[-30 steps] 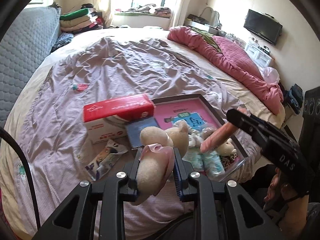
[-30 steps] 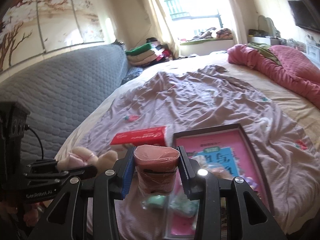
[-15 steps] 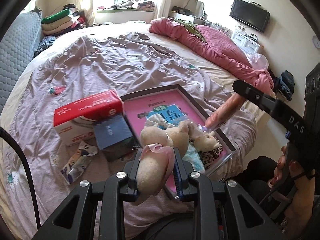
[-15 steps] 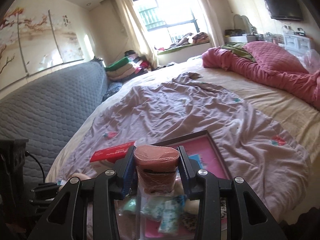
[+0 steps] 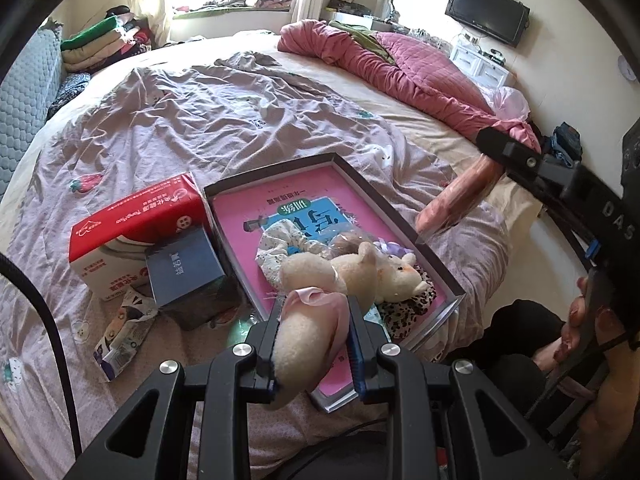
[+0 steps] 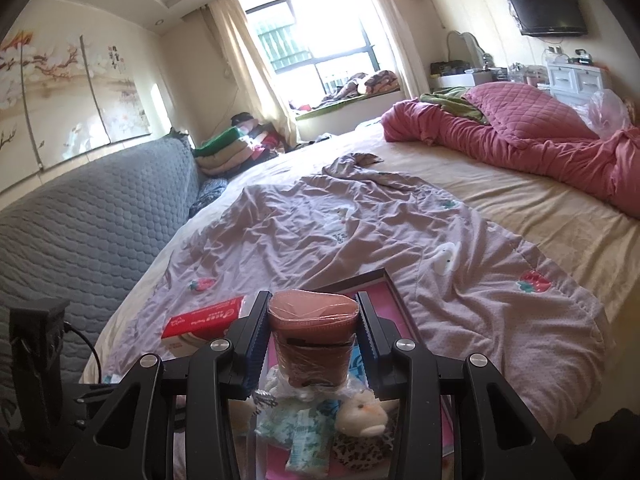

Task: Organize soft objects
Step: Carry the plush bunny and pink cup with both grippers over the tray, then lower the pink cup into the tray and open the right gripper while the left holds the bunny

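My left gripper (image 5: 314, 316) is shut on a cream plush toy (image 5: 344, 276) with a pink ear, held over the near end of a dark-framed tray (image 5: 280, 168) with a pink bottom. My right gripper (image 6: 312, 320) is shut on a pinkish-brown wrapped soft roll (image 6: 313, 338); the roll also shows in the left wrist view (image 5: 456, 200), above the tray's right rim. In the tray lie a floral scrunchie (image 5: 276, 248), a leopard-print piece (image 5: 404, 312) and green-white packets (image 6: 300, 436).
A red-and-white box (image 5: 132, 224) and a dark blue box (image 5: 184, 268) stand left of the tray. A crumpled wrapper (image 5: 120, 340) lies near them. A mauve sheet (image 5: 200, 120) covers the bed. A pink quilt (image 5: 400, 64) lies far right; a grey headboard (image 6: 80, 216) is left.
Both grippers have pulled back and risen, still holding their objects. The tray and boxes now sit farther ahead and more to the left in the left wrist view.
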The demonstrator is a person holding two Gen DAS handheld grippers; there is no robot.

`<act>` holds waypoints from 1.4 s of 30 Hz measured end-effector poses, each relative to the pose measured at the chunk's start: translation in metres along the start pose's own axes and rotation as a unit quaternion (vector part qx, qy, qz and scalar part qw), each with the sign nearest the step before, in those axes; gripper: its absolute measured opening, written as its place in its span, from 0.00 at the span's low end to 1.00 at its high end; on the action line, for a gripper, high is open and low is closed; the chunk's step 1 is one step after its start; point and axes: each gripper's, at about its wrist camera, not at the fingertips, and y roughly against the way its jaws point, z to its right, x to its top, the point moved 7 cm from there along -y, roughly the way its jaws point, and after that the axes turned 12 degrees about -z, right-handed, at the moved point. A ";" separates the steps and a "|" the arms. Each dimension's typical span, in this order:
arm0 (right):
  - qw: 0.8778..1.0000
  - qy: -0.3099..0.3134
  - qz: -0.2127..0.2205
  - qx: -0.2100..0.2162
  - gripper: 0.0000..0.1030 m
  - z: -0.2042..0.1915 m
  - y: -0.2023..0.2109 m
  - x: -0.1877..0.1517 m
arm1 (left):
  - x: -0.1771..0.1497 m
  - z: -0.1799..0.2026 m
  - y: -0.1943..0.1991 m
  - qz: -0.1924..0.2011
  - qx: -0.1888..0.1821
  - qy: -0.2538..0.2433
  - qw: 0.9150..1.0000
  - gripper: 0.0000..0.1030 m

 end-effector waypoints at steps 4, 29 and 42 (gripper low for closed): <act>1.000 -0.002 0.000 -0.002 0.41 0.006 -0.001 0.001 | 0.003 0.001 -0.008 -0.004 0.001 0.000 1.000 0.26; 1.000 -0.007 -0.017 -0.019 0.41 0.031 -0.045 0.005 | 0.018 0.003 -0.049 -0.038 0.017 -0.006 0.999 0.26; 0.999 -0.001 -0.026 -0.026 0.41 0.032 -0.087 0.014 | 0.021 -0.002 -0.063 -0.049 0.006 -0.004 0.999 0.27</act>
